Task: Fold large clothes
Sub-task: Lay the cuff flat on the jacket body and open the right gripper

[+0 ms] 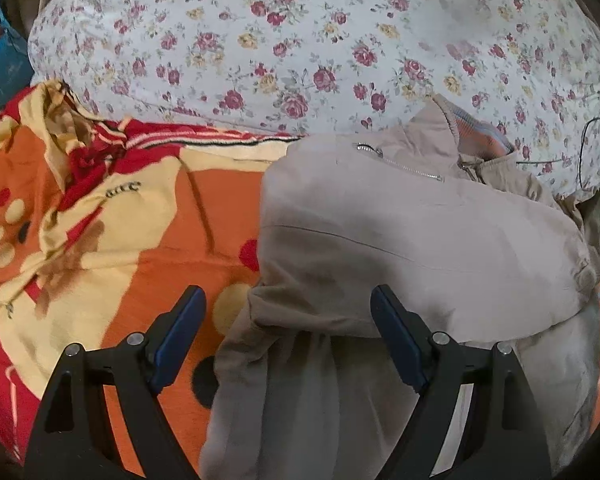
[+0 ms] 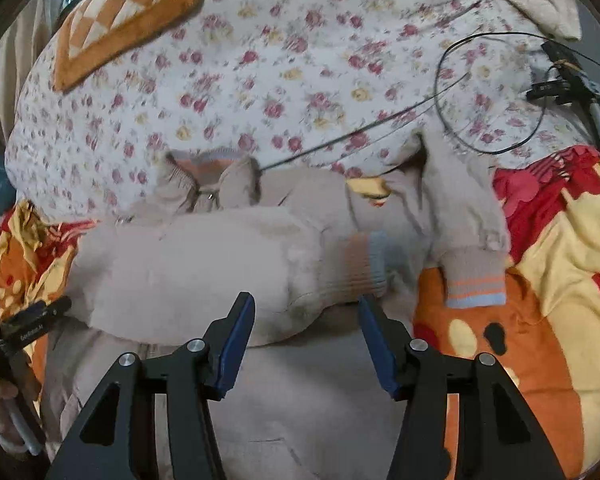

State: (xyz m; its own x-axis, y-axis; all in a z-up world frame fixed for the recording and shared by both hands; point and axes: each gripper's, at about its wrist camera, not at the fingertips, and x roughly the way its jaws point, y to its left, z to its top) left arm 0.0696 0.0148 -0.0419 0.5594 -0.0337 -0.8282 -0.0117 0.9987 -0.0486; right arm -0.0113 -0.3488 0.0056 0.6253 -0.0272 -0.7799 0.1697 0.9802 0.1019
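Both claws stood wide apart and held nothing. Between the blue pads of the left claw point(image 1: 288, 312) lay the near edge of the beige jacket point(image 1: 400, 220), where a folded layer hung over a lower layer of the same cloth. The right claw point(image 2: 306, 316) hovered above the same jacket point(image 2: 188, 264), its pads on either side of a rounded fold, and I could not tell whether they touched the cloth.

The jacket lay on a bed, on top of an orange, red and yellow blanket point(image 1: 148, 216), directly in front of both claws and spreading under them. It seemed already partly folded, with one bulky layer turned over the body.

In my judgement the jacket will handle as a soft and limp thing, rather thick, not heavy but bulky, so it will sag and slide when lifted by one point. A good place to hold seems the firm ribbed cuff point(image 2: 476, 280) to the right of the right claw, or the doubled hem edge just ahead of the left claw, with both claws taking the same edge so that the cloth stays flat.

The left wrist view showed the silver zipper point(image 1: 400, 162) and the raised collar beyond the fold; the right view hardly showed these. The right wrist view alone showed the striped cuff, a black cable point(image 2: 380, 128) across the floral sheet point(image 2: 260, 80) farther away, a checkered orange cushion point(image 2: 128, 12) at the far left, and the left claw's body at the left border.
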